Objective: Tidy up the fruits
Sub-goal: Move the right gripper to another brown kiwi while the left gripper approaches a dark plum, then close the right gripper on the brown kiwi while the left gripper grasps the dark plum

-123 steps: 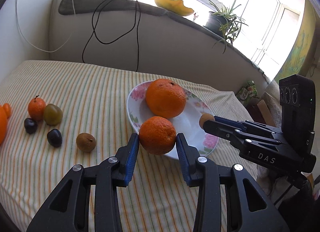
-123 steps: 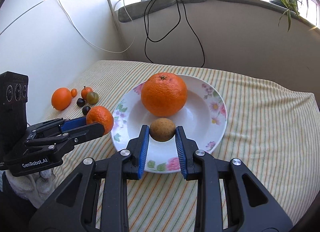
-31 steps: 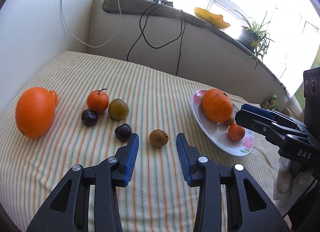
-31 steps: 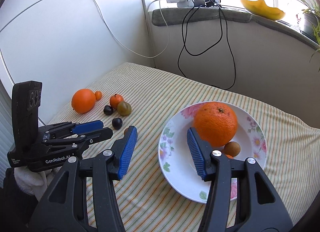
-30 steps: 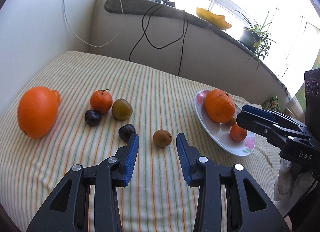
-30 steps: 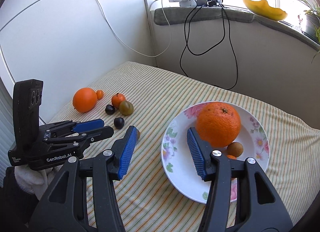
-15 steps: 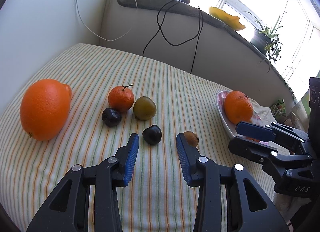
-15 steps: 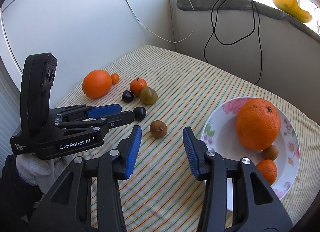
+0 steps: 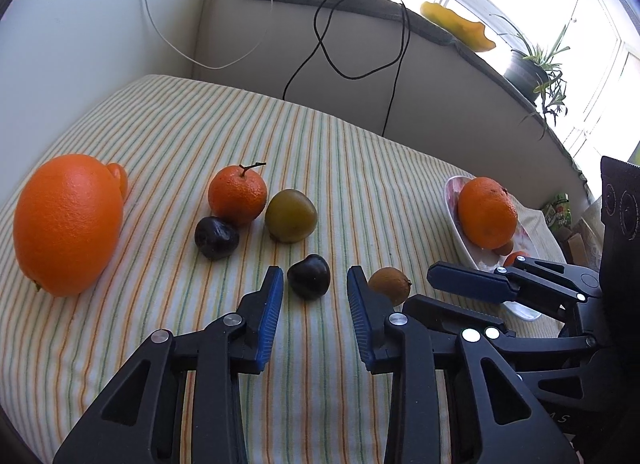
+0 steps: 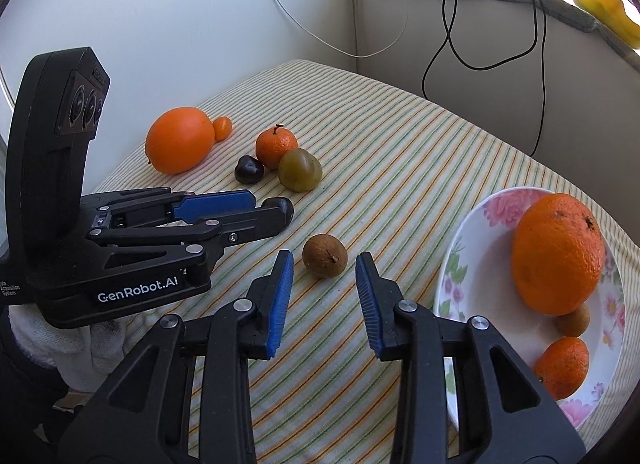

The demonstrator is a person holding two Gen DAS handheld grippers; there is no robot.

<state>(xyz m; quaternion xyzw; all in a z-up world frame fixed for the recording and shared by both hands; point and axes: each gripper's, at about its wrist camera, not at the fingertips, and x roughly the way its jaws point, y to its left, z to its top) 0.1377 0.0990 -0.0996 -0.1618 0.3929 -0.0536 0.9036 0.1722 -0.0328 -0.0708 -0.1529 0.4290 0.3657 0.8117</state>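
Observation:
My left gripper is open, and a dark plum lies on the striped cloth between its fingertips. My right gripper is open too, its tips on either side of a small brown fruit, which also shows as the brown fruit in the left wrist view. The flowered plate at the right holds a big orange, a small mandarin and a little brown fruit. On the cloth lie a large orange, a mandarin with a stem, a green plum and another dark plum.
A tiny kumquat sits behind the large orange. White walls close the left and back of the table. Black cables hang from the sill, which carries a power strip, a yellow peel and a potted plant. The table edge is near.
Both grippers let go of their fruit on the plate and swung left. The left one now brackets the dark plum, the right one the brown fruit on the cloth.

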